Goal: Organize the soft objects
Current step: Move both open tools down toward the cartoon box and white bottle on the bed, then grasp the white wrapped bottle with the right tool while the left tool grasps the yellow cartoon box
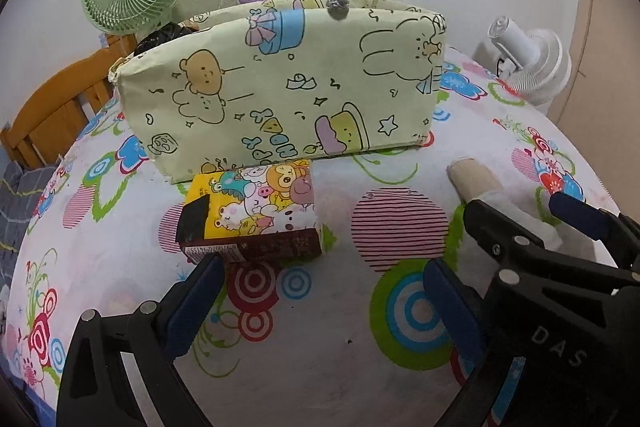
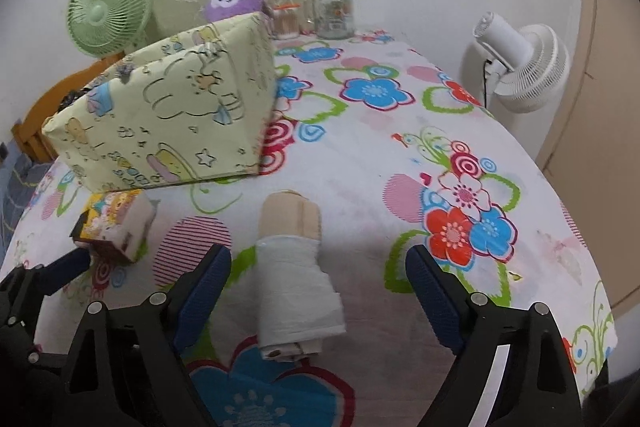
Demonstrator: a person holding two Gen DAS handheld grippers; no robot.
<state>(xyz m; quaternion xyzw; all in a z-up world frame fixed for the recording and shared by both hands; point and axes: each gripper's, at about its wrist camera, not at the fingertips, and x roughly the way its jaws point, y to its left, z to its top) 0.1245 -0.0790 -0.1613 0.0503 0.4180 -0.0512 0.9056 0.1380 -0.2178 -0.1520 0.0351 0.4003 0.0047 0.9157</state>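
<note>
On the floral surface [image 1: 320,367], left wrist view: left tool [image 1: 324,291] spread wide w/ nothing between fingers, tissue pack [image 1: 256,215] just ahead, touching fabric bin [image 1: 280,83]. Right wrist view: right tool [image 2: 318,279] wide apart, empty, straddling rolled cloth [image 2: 294,279] lying lengthwise btw. its fingers.

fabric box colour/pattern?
Pale yellow-green fabric box with cartoon bears, bunnies and stars; clearest in the left wrist view.
</note>
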